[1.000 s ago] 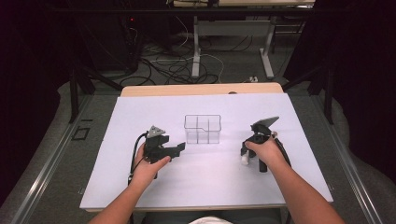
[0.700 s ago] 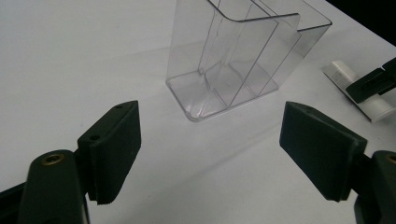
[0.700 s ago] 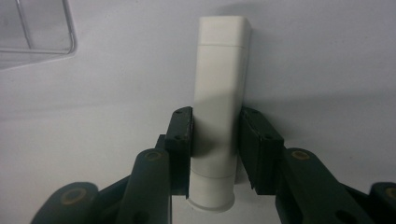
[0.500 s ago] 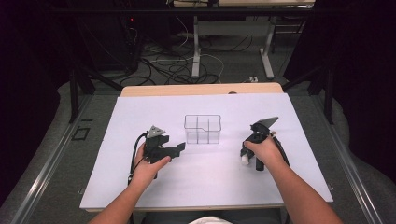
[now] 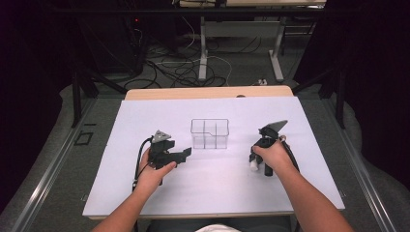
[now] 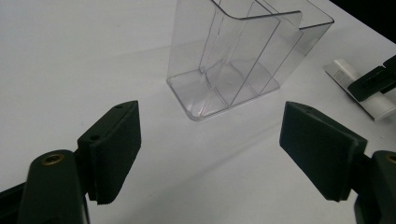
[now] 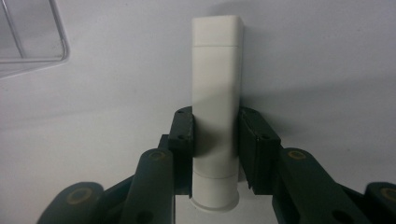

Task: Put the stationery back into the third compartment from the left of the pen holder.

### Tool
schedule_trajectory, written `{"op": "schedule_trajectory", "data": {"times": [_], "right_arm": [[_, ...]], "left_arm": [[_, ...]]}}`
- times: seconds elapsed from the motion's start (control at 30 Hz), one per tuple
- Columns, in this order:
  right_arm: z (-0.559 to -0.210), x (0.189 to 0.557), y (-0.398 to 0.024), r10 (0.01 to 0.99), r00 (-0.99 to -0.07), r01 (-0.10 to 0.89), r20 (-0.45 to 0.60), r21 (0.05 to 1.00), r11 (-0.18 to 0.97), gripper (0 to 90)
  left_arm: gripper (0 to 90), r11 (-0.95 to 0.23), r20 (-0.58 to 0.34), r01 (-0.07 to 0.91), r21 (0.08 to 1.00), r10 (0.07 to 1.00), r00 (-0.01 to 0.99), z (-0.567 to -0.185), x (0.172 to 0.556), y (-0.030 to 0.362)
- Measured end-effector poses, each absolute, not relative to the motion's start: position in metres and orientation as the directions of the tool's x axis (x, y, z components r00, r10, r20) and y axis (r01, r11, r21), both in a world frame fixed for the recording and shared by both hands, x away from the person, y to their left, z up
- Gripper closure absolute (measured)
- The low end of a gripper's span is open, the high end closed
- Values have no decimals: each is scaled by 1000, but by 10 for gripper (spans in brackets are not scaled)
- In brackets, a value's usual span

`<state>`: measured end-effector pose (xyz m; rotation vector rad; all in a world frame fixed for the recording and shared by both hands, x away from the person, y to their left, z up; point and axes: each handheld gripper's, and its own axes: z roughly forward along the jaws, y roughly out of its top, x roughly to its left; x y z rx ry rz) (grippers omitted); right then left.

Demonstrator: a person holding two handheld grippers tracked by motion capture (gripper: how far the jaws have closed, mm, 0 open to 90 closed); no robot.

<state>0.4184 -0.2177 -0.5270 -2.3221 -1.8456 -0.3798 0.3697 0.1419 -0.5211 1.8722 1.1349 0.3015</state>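
Clear plastic divided organiser box point(image 5: 209, 134): placed mid-bench on the white-covered bench point(image 5: 212, 193), upright. Left claw point(image 5: 180, 155): positioned left of and nearer than the box, apart from it. White squared plastic tube point(image 7: 217, 93): located right of the box, gripped between the jaws of the right claw point(image 7: 215, 135).

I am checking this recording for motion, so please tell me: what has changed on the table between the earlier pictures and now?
Nothing has visibly changed. The left gripper is open beside the clear divided container, and the right gripper is shut on the white tube, in the same places as one second ago.
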Motion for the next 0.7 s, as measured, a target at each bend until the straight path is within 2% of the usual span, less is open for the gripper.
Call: {"op": "schedule_trajectory", "data": {"times": [0.4, 0.57, 0.7], "right_arm": [[-522, 417, -222, 944, 167, 977, 285, 82, -197, 679], [-514, 417, -221, 951, 109, 976, 288, 151, -157, 679], [-508, 416, -219, 957, -6, 963, 289, 259, -73, 679]], "left_arm": [[206, -171, -232, 587, 791, 805, 546, -521, 370, 142], [207, -165, -236, 589, 791, 805, 544, -521, 371, 143], [206, -163, -237, 589, 792, 806, 542, -521, 371, 143]]}}
